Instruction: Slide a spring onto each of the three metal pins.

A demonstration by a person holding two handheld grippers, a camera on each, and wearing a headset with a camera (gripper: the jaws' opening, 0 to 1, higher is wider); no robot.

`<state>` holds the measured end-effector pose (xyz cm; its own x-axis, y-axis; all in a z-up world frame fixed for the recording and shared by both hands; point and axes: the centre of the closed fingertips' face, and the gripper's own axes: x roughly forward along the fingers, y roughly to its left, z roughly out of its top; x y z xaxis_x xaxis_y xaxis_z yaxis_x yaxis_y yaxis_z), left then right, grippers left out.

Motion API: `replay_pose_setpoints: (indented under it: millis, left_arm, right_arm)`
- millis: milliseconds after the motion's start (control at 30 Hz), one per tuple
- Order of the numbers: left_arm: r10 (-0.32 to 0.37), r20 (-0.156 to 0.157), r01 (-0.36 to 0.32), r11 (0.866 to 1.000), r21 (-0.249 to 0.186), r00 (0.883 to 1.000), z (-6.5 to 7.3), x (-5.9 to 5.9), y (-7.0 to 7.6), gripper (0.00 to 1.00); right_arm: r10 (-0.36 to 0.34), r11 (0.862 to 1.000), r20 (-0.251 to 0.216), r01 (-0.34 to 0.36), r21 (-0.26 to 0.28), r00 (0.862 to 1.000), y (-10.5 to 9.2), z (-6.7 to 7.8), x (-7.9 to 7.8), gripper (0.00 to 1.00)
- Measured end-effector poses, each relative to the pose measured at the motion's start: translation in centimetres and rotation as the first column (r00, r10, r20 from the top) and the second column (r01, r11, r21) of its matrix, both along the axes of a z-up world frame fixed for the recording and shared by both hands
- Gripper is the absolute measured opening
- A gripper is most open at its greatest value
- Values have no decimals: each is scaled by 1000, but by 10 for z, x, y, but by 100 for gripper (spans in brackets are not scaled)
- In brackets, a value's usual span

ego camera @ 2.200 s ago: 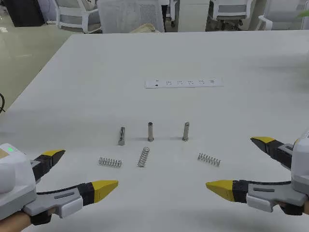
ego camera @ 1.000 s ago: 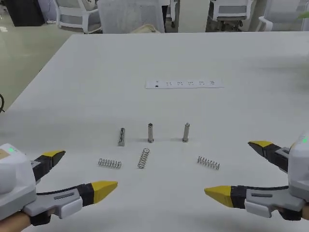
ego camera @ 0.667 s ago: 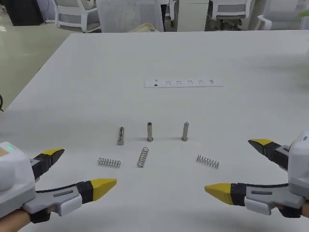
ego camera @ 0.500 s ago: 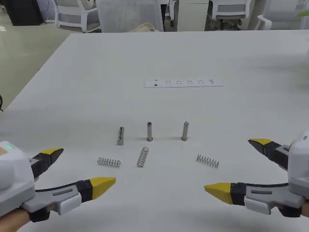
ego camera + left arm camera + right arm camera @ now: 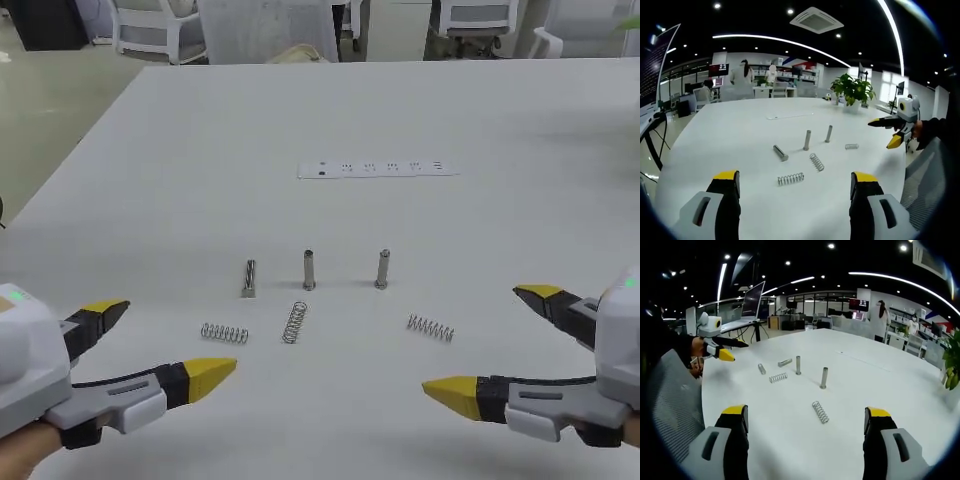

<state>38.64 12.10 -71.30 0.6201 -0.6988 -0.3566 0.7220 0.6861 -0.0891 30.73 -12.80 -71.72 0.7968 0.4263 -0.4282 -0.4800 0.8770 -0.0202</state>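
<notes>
Left gripper and right gripper are held low over the near side of the white table, jaws wide and empty, flanking three loose springs lying before the pins, two upright, leftmost lying flat.

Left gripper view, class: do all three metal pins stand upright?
No, the left pin lies flat on the table; the middle pin and right pin stand upright.

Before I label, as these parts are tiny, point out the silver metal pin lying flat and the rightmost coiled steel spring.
Silver metal pin lying flat [image 5: 249,279]: head view, mid-shaft.
Rightmost coiled steel spring [image 5: 431,328]: head view, middle coils.
</notes>
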Motion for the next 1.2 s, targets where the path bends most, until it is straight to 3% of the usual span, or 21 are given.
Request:
replay_pose_setpoints:
  millis: [600, 900, 1000, 1200]
  left_arm:
    - [-2, 8, 2, 1000, 21, 1000, 2, 4, 1, 88]
    - [-29, 33, 27, 998, 52, 999, 12, 16, -4, 87]
    - [-46, 50, 42, 996, 76, 998, 18, 25, -8, 86]
    - [-68, 60, 63, 995, 82, 996, 26, 44, -17, 84]
  right_arm:
    - [0, 1000, -1, 0, 0, 1000, 0, 0, 0, 95]
    - [-2, 1000, 1, 2, -2, 1000, -1, 0, 0, 95]
    - [-2, 1000, 1, 2, -2, 1000, -1, 0, 0, 95]
    - [-4, 1000, 1, 4, -4, 1000, -2, 0, -1, 95]
